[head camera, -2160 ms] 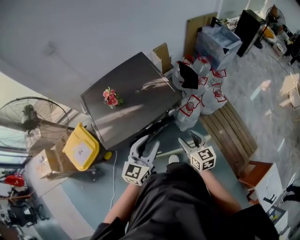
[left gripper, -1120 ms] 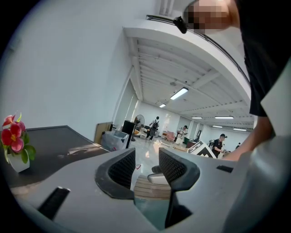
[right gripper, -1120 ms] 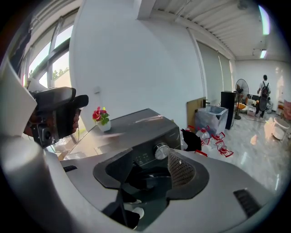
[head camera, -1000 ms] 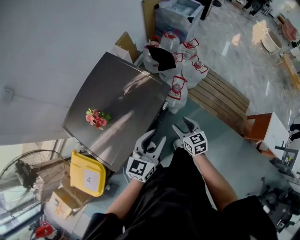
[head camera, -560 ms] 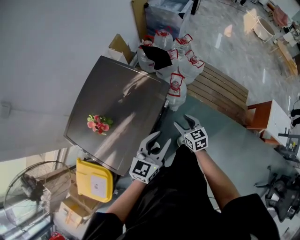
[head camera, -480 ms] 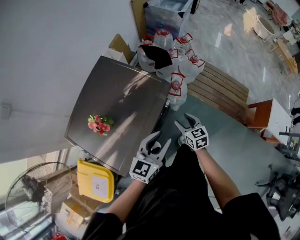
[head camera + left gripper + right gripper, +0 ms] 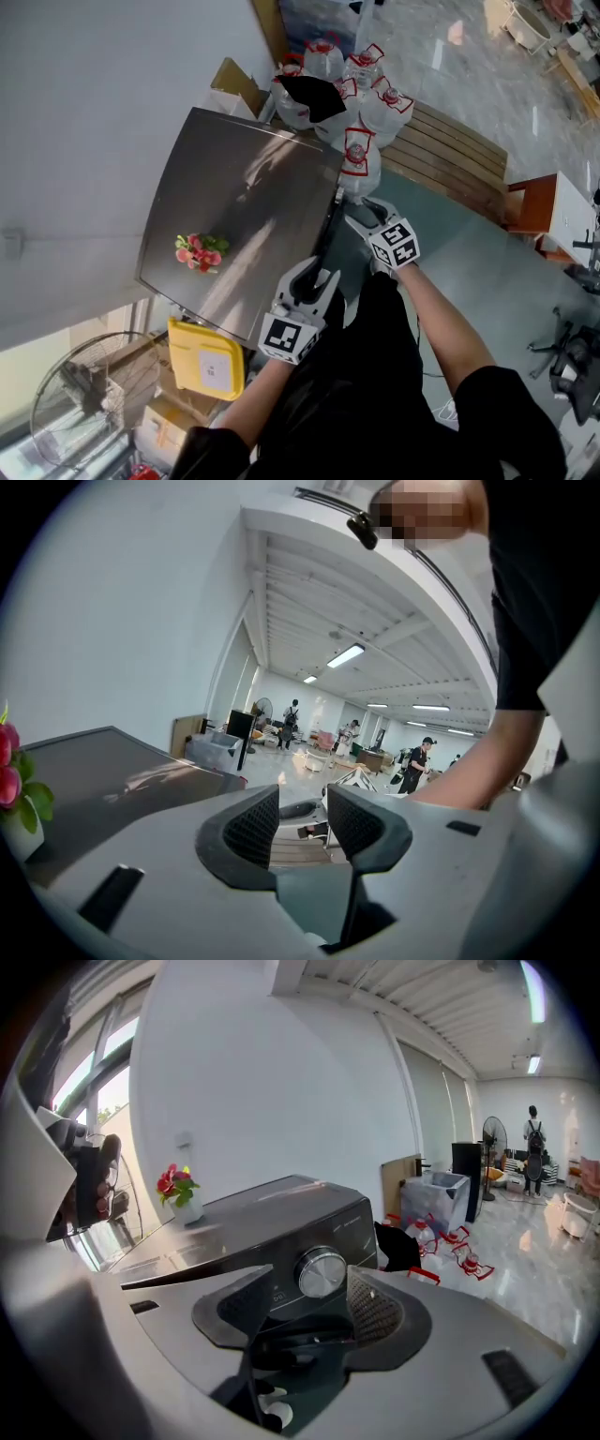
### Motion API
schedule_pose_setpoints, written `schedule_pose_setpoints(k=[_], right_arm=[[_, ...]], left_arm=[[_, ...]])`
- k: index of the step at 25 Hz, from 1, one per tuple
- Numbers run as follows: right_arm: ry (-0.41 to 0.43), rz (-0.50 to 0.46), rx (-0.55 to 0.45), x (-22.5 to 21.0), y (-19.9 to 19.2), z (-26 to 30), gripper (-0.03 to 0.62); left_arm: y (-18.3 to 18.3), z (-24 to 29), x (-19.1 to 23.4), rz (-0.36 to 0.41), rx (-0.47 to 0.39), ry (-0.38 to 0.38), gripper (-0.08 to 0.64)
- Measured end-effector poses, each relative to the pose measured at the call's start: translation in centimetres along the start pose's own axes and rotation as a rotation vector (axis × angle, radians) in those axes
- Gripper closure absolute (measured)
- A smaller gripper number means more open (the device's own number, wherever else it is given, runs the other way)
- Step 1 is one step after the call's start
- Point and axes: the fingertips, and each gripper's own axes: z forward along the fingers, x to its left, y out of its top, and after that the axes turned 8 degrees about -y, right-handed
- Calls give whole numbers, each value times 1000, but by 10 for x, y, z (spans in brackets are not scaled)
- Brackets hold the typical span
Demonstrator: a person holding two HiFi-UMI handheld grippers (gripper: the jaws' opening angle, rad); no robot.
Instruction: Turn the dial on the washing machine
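**A:** Since half a second ago, the right gripper [image 7: 364, 214] has dropped and pushed forward. It is now right at the front edge of the dark grey, steel-topped washing machine [image 7: 239, 211].

**B:** And the round silver dial [image 7: 322, 1272]?

**A:** It is on the machine's front panel, toward its right end. In the right gripper view it sits just beyond the jaw tips, framed between them and untouched.

**B:** The claw?

**A:** Wide apart, with nothing in it. The left gripper [image 7: 315, 281] hangs by the machine's near corner, its jaws also apart and empty.

**B:** Then the approach looks nearly done. I judge it needs to close the last gap squarely, then clamp the dial's rim before twisting.
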Motion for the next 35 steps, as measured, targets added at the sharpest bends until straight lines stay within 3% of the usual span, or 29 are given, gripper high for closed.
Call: schedule_pose_setpoints(k=[6, 19, 30, 35], right_arm=[[102, -67, 0, 2, -3, 21, 368], [222, -145, 18, -2, -5, 50, 350], [228, -185, 20, 0, -10, 64, 344], [243, -153, 22, -3, -9, 63, 344]], left_arm=[[-7, 2, 3, -2, 18, 48, 420], [-10, 17, 3, 9, 31, 132, 420], [0, 22, 5, 5, 0, 200, 420], [-5, 15, 8, 6, 8, 242, 420]])
